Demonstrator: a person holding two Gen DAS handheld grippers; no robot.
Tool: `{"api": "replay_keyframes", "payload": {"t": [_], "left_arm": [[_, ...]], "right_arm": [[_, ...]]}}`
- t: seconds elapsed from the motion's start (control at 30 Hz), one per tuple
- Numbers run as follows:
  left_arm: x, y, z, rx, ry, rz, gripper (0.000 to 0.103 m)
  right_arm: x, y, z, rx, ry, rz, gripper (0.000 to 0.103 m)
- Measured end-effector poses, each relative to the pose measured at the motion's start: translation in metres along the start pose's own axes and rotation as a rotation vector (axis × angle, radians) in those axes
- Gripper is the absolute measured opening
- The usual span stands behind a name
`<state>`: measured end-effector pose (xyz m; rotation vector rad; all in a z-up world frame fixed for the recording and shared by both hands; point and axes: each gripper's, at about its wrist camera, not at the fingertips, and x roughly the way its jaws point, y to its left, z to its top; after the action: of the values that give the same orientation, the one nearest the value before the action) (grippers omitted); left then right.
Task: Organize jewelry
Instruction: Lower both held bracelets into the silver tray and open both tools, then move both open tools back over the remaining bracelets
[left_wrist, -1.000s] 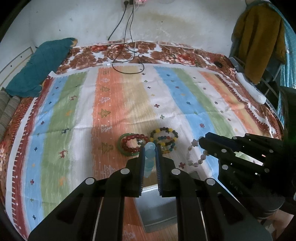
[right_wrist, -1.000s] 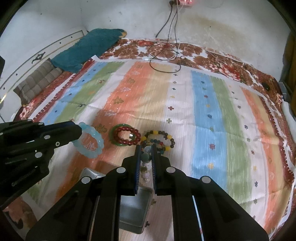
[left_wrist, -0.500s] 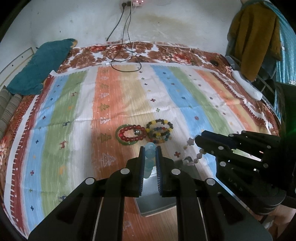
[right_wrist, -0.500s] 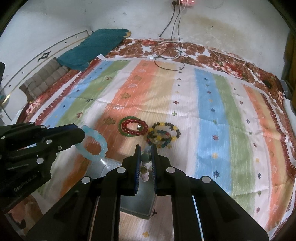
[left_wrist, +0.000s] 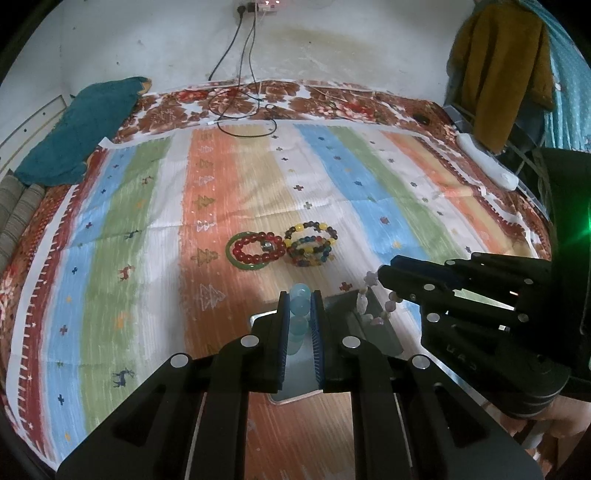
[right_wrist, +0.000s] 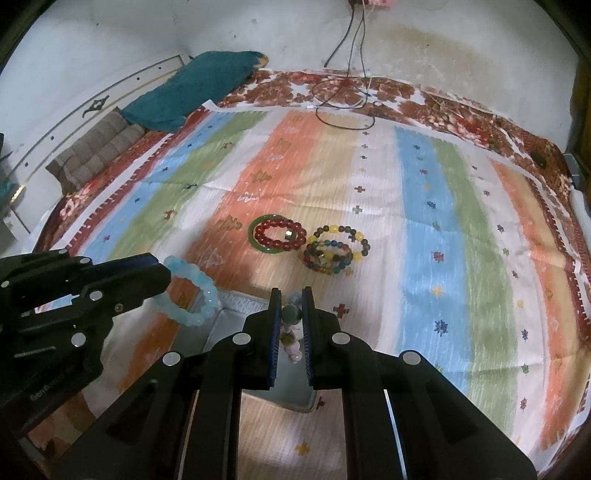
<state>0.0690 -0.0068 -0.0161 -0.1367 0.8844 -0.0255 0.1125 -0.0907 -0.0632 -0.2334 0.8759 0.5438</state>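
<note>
Left wrist view: the left tool pinches a pale blue translucent bead bracelet between its two black fingers, the beads stacked in the narrow gap. Below and just behind the fingertips lies a shallow grey metal tray on the striped, multicoloured bedspread of the bed. Right of the tray's near corner, the right tool comes in from the side, and a string of pale pink and white beads hangs from its tip over the tray's far edge.

Beyond the tray, further up the bedspread, a red bead bracelet lying on a green bangle sits touching a pile of mixed-colour bead bracelets on its right. Well beyond the tray, by the wall, a teal cushion lies at the bed's left corner, and black cables trail down from a wall socket.

Right wrist view: the right tool is pressed together on the pale pink and white bead string, which dangles over the grey tray. Left of the tray, the left tool holds the pale blue bracelet as an open loop above the tray's left edge. The red bracelet on the green bangle and the mixed pile lie beyond the tray.
</note>
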Motion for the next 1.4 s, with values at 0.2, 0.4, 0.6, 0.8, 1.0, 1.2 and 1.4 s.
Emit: {"api": "replay_keyframes", "payload": {"t": [0.2, 0.4, 0.6, 0.8, 1.0, 1.2, 1.4], "left_arm": [[-0.002, 0.004, -0.004, -0.019, 0.003, 0.016, 0.017], [-0.003, 0.015, -0.003, -0.054, 0.014, 0.028, 0.028], [0.0, 0.016, 0.001, -0.053, 0.02, 0.03, 0.037], [0.008, 0.02, 0.007, -0.046, 0.03, 0.039, 0.046], [0.019, 0.02, 0.018, -0.006, 0.039, 0.046, 0.053], [0.035, 0.019, 0.028, 0.048, 0.067, 0.045, 0.061], [0.053, 0.021, 0.034, 0.083, 0.104, 0.064, 0.061]], "right_arm": [[0.001, -0.007, 0.0, 0.035, 0.008, -0.021, 0.022], [0.004, -0.022, 0.002, 0.084, 0.025, -0.05, 0.035], [0.012, -0.036, 0.004, 0.124, 0.062, -0.057, 0.043], [0.018, -0.04, 0.009, 0.129, 0.076, -0.065, 0.051], [0.028, -0.047, 0.016, 0.132, 0.098, -0.079, 0.058], [0.048, -0.056, 0.023, 0.135, 0.135, -0.1, 0.06], [0.066, -0.061, 0.029, 0.138, 0.171, -0.105, 0.061]]}}
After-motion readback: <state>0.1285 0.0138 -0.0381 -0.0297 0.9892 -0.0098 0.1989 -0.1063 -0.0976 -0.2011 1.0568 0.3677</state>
